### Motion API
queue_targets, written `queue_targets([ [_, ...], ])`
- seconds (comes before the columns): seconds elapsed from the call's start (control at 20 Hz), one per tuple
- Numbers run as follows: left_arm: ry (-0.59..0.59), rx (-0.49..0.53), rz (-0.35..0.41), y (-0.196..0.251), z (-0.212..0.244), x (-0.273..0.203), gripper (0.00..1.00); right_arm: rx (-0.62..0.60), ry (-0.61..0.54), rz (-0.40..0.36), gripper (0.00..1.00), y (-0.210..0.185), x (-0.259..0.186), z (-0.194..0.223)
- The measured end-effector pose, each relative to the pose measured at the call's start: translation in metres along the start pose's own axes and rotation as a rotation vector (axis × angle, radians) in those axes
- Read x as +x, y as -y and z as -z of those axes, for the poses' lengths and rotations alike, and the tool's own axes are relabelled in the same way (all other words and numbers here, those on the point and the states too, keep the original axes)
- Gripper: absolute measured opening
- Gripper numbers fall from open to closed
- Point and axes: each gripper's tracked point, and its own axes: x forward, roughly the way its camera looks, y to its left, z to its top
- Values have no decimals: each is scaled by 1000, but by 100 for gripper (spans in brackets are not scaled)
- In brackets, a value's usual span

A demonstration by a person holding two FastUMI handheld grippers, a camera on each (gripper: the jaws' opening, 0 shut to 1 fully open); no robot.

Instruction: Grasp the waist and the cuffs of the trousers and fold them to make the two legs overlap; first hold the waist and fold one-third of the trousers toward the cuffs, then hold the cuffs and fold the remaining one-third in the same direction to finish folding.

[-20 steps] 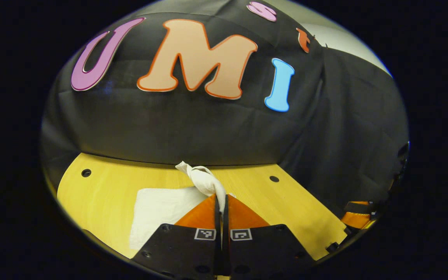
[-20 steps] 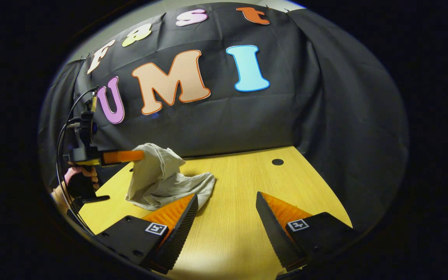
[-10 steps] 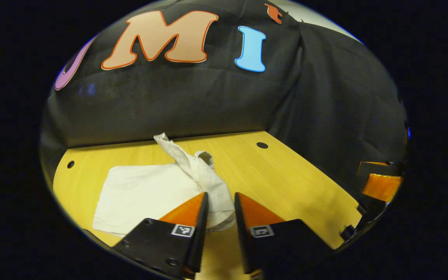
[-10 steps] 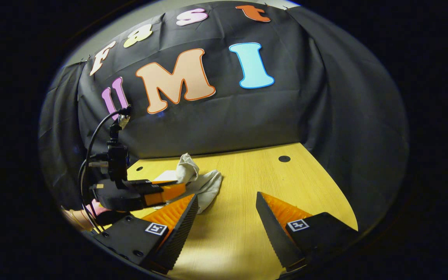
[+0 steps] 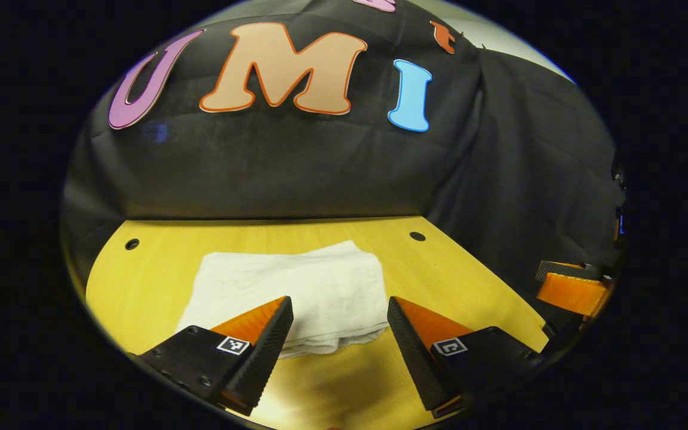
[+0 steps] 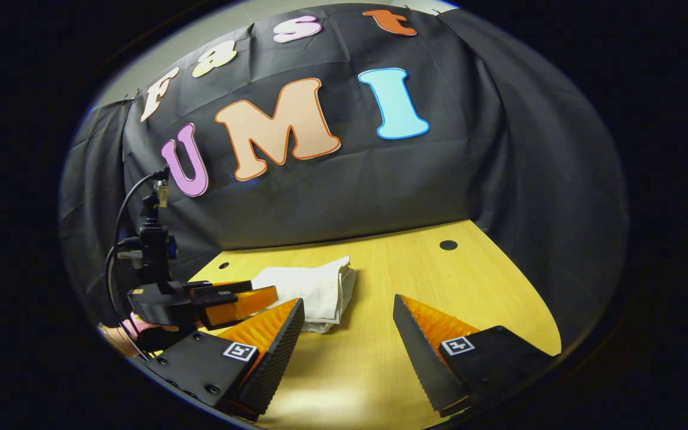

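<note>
Trousers: we log them folded flat on the table. Left gripper, clamped on cloth moments ago, now gapes wide beside them; right gripper likewise wide, empty. Folding likely finished.

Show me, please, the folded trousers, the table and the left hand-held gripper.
folded trousers (image 5: pixel 296 292): left gripper view, top layer.
table (image 5: pixel 457 280): left gripper view, bare wood at right.
left hand-held gripper (image 5: pixel 339 325): left gripper view, between its fingertips.
</note>
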Motion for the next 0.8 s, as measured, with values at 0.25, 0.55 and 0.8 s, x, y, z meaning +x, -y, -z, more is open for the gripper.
queue_targets([
  [0.25, 28, -39, -90, -50, -9, -47, 95, -9, 62, -35, 96, -36, 4, -14],
  [0.55, 52, -87, -189, -101, -4, -95, 95, -11, 82, -56, 96, -67, 5, -14],
  [0.8, 41, -174, -213, -124, 15, -113, 95, -39, 55, -41, 96, -72, 6, 0],
])
